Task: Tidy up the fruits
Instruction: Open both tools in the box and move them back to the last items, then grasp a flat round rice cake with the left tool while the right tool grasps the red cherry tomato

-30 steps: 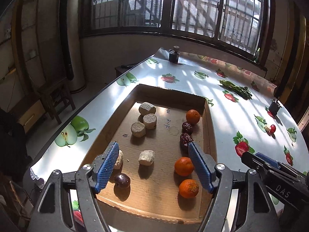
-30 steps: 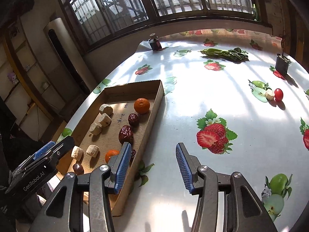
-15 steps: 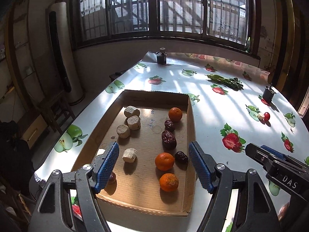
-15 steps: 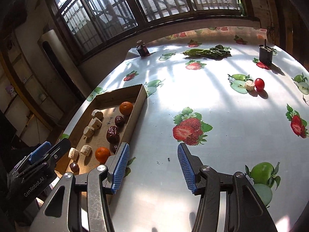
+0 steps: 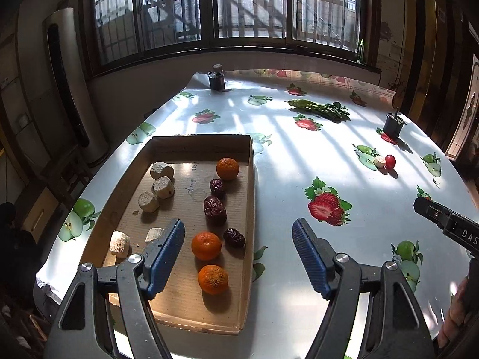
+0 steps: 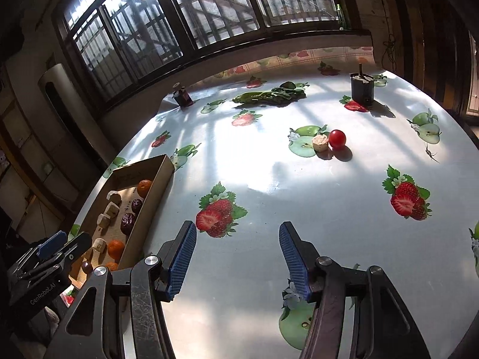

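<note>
Cardboard tray point(image 5: 250, 161) with oranges point(image 5: 206, 245), dates, pale chunks; both tools released, empty.

The letters "DAS" stand in pale print on the black body of the right hand-held gripper point(image 5: 449, 227), which enters the left wrist view from the right edge. In the right wrist view, the black body of the left hand-held gripper point(image 6: 45, 272) carries the words "GenRobot.AI" in pale print at the lower left. On the floor of the cardboard tray point(image 5: 191, 185) there is some dark handwriting, but it is too small and faint to read.
</note>
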`<state>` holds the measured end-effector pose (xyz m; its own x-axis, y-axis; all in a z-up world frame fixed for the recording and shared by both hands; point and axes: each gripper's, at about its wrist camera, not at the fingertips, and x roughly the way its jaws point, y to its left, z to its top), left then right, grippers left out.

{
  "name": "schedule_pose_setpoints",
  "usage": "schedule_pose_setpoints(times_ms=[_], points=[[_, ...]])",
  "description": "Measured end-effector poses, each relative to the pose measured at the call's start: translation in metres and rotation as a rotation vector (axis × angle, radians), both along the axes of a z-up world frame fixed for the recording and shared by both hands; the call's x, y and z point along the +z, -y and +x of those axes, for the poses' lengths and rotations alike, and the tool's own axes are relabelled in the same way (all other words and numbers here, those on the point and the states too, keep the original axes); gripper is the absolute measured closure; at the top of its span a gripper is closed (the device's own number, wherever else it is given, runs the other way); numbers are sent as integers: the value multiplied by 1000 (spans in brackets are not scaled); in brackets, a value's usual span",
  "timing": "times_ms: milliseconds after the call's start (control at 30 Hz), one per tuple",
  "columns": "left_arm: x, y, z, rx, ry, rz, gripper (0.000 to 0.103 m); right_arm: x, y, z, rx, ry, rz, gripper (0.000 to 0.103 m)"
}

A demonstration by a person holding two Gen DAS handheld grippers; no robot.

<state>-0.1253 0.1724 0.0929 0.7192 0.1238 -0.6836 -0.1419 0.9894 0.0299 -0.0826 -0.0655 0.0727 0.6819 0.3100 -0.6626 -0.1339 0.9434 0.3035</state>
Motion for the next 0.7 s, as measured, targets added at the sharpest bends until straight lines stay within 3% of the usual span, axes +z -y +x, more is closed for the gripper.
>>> schedule_pose_setpoints(times_ms=[300,533,600,700], points=[[-14,28,23,-73,-56,-16,29,0,84,39,-148,-67,-86,39],[-22,45,33,-115,-85,-20,29,-13,89,110,-188,-90,-61,40],[-22,49,34,-127,-91,-20,29,-19,87,132,-216,-92,-58,51],[-24,54,37,-139,-98,-12,29,-28,80,164,-229,-101,-72,52]])
